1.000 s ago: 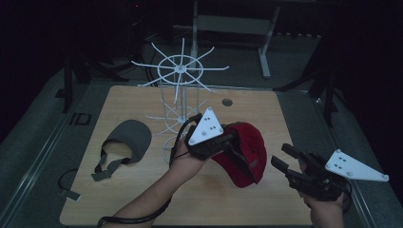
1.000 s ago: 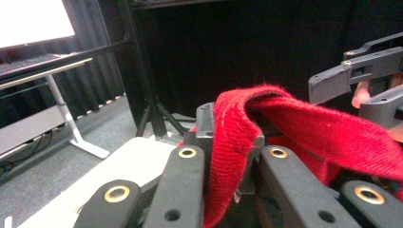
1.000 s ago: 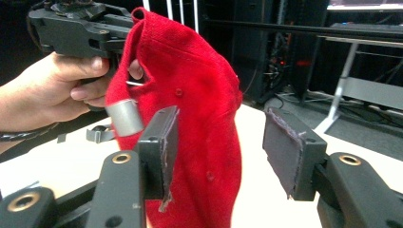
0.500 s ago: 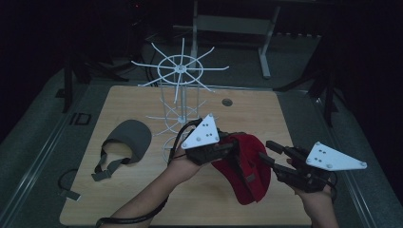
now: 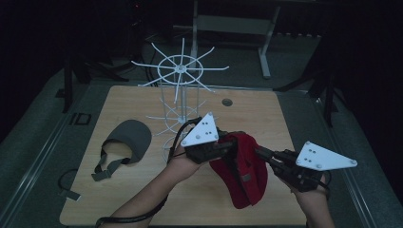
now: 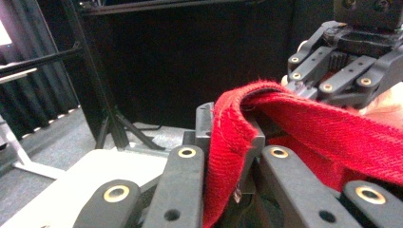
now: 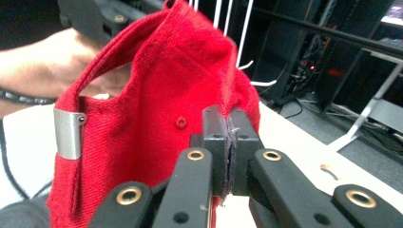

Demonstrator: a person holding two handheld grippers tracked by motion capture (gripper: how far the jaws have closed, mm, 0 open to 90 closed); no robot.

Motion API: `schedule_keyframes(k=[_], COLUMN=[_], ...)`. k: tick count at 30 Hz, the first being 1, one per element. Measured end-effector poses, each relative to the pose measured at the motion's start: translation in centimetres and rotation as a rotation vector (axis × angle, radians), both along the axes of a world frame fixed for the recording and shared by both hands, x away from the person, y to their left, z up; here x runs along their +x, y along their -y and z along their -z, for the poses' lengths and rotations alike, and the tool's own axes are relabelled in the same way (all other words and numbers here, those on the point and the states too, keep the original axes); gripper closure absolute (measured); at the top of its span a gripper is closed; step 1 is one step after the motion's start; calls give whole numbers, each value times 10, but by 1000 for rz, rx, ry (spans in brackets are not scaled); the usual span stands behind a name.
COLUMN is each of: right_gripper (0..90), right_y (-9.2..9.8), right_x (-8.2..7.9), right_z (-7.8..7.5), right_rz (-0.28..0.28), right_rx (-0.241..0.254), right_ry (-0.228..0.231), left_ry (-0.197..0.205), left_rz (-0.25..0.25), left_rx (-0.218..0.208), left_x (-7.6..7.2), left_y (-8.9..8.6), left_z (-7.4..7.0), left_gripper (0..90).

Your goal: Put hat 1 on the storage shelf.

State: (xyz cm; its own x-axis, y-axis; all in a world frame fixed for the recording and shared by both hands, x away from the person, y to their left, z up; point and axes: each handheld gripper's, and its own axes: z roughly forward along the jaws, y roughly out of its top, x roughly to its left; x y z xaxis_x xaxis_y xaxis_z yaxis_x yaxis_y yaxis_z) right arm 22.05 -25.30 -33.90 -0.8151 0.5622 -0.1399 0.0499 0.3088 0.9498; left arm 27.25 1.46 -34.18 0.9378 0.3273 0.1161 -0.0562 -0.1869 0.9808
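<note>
Both grippers, left gripper (image 5: 227, 146) and right gripper (image 5: 262, 153), grasp the red cap (image 5: 242, 173); the right jaws have just closed. Next, lift it carefully toward the rack (image 5: 179, 71).

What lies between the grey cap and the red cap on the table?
In the high view, the foot of the white wire rack and the left hand-held gripper lie between the grey cap and the red cap.
</note>
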Motion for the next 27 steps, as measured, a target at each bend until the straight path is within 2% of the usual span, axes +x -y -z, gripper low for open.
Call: schedule_keyframes(k=[4, 13, 16, 20, 21, 22, 27], right_gripper=[888, 888, 889, 888, 888, 888, 888], right_y=[0, 3, 5, 8, 9, 12, 13], right_x=[-2, -1, 0, 0, 0, 0, -2], right_z=[-2, -7, -8, -11, -12, -15, -20], right_rz=[13, 44, 51, 65, 73, 86, 95], right_rx=[25, 65, 80, 100, 105, 115, 107], right_ry=[13, 8, 6, 2, -2, 0, 16], left_ry=[0, 21, 21, 9, 2, 3, 20], left_rz=[17, 32, 31, 12, -13, -21, -54], left_rx=[-5, -7, -3, 5, 11, 8, 0], left_x=[0, -1, -1, -1, -1, -1, -5], left_y=[-2, -3, -4, -6, -7, -8, -14], left_z=[2, 0, 1, 1, 1, 1, 1], left_gripper=[844, 819, 762, 598, 598, 519, 502])
